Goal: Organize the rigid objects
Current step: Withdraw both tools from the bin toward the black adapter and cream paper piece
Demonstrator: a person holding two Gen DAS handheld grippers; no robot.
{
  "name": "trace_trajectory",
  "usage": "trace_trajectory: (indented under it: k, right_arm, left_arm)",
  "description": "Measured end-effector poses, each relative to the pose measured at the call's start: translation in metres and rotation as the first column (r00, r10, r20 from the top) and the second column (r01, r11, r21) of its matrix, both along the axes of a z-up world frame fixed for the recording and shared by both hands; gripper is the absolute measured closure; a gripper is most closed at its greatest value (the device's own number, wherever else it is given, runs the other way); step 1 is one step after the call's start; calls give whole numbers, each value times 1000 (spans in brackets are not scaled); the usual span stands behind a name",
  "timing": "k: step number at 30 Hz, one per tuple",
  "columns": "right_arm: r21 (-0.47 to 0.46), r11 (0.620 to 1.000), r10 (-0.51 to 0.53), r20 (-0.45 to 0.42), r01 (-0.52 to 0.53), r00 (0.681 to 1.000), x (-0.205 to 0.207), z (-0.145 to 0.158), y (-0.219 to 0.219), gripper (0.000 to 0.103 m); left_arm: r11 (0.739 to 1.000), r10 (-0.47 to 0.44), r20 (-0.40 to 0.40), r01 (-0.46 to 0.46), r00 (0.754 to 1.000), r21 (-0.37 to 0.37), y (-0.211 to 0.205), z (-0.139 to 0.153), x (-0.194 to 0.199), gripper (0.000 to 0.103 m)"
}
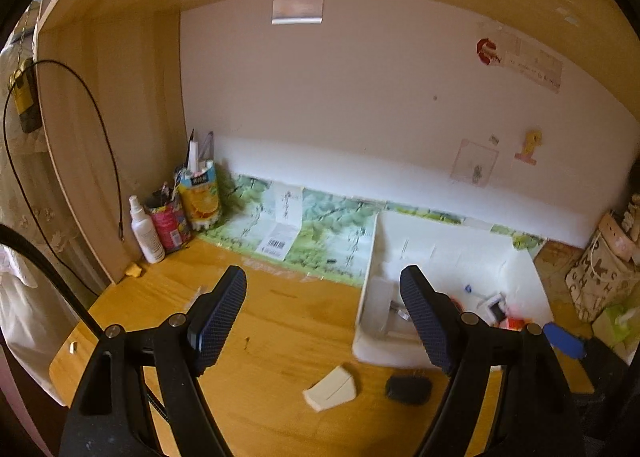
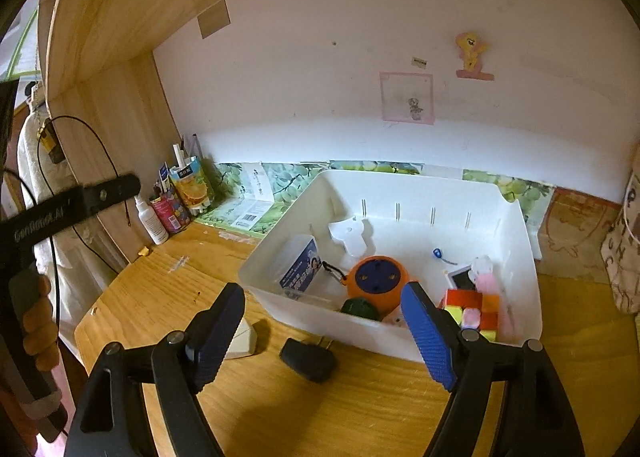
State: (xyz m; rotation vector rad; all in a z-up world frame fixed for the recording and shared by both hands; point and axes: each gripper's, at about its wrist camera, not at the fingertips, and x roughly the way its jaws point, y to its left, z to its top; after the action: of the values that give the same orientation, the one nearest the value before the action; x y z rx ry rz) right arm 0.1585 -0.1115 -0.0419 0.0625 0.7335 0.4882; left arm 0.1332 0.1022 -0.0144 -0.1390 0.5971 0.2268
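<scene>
Black plug (image 2: 308,360) lies just outside white bin (image 2: 304,313) edge.

A wooden desk (image 2: 360,409) holds a white bin (image 2: 280,297) containing an orange round device (image 2: 378,281), a colourful cube (image 2: 472,309) and a small box (image 2: 302,267). Before the bin's front wall lie a black plug (image 2: 308,359) and a cream block (image 2: 242,341). The right gripper (image 2: 324,337) hangs above them, jaws apart and empty.

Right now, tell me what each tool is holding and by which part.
Nothing. The left tool and the right tool both stand open and empty. The black charger and the cream block lie loose on the desk.
</scene>
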Motion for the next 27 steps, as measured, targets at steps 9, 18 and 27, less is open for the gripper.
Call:
trace_trajectory:
  k: [9, 18, 27]
  right_arm:
    - [0, 997, -80, -60, 80, 995, -27, -3, 25, 21]
    - [-50, 988, -150, -127, 144, 980, -46, -21, 57, 19]
    - [-79, 971, -239, -183, 228, 954, -53, -47, 78, 16]
  left_arm:
    - [995, -97, -92, 100, 991, 29, 21, -17, -21, 21]
    - [976, -215, -199, 219, 956, -1, 54, -40, -26, 21]
    - [939, -342, -330, 336, 880, -76, 70, -76, -14, 21]
